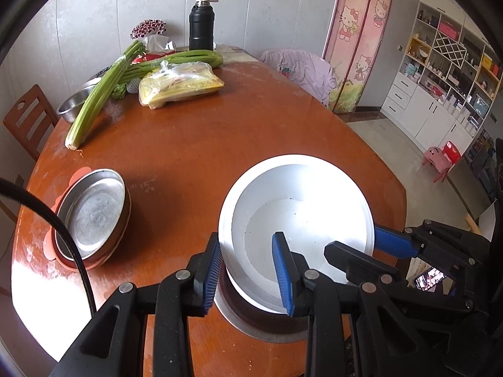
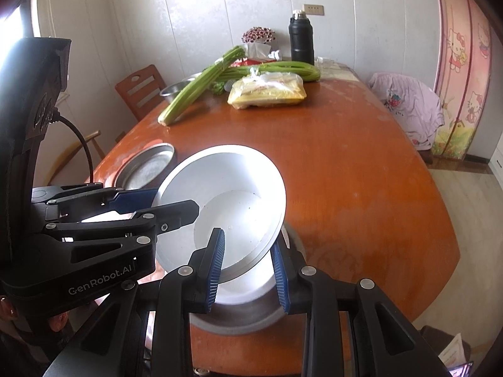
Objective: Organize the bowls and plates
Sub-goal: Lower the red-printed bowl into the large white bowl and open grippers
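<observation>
Blue-padded fingers (image 1: 283, 270) of the left gripper (image 1: 248, 278) are seen closed on the near rim of a white bowl (image 1: 301, 207), one pad outside the wall and one inside, low in the middle of the left wrist view. At the right of that same view the right gripper (image 1: 361, 248) is clamped on the bowl's rim as well, its blue pad showing beyond the edge. In the right wrist view the right gripper (image 2: 248, 270) is found at the bottom centre, its pads pinching the bowl's (image 2: 226, 194) lower rim, while the left gripper (image 2: 166, 207) is seen at the left edge, gripping the rim. The bowl is held tilted over the near part of the round wooden table (image 1: 195, 144), above a grey metal disc (image 1: 261, 326) set in the tabletop. At the left of the left wrist view, stacked metal pans (image 1: 94, 213) are set on an orange mat (image 1: 53, 251), well apart from the bowl. Toward the upper left, celery (image 1: 100, 94), a yellow bagged package (image 1: 179, 86), a steel bowl (image 1: 70, 105) and a black flask (image 1: 201, 25) are gathered at the table's far side.
</observation>
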Demonstrator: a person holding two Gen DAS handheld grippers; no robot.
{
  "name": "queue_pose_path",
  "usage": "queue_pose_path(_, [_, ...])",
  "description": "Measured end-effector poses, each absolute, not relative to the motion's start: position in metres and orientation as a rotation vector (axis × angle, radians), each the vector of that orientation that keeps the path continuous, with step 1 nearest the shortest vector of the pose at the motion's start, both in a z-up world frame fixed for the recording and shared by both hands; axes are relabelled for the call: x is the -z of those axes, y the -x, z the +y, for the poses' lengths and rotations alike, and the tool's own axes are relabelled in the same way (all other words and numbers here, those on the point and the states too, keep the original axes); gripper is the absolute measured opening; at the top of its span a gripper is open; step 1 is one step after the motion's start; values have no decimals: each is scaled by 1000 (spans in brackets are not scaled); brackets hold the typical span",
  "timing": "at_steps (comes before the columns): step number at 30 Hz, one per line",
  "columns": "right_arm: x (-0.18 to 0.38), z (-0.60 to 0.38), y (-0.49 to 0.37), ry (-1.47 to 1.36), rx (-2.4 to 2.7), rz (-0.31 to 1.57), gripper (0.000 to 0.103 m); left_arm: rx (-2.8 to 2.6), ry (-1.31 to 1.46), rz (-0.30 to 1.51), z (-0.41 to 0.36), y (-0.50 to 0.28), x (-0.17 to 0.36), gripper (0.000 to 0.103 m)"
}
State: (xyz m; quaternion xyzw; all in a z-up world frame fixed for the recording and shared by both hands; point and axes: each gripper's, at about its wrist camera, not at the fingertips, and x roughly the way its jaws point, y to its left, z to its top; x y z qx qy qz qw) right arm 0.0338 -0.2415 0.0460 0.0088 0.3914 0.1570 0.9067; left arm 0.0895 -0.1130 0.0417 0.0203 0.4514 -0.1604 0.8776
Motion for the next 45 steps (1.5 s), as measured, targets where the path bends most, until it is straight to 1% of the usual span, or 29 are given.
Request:
queue_pose_path(13, [-24,-242,-30,-13,-315,854,32,320,-72,974,-121,-80,-20,32])
queue_pose_path(38, [-15,-232,-38,66,-277,869,32,305,-100,1000,-122,-87,-8,33])
queue_pose_path(45, [-15,-235,-41,48,-276,869,34,306,-104,1007,-122,-89,-4,33])
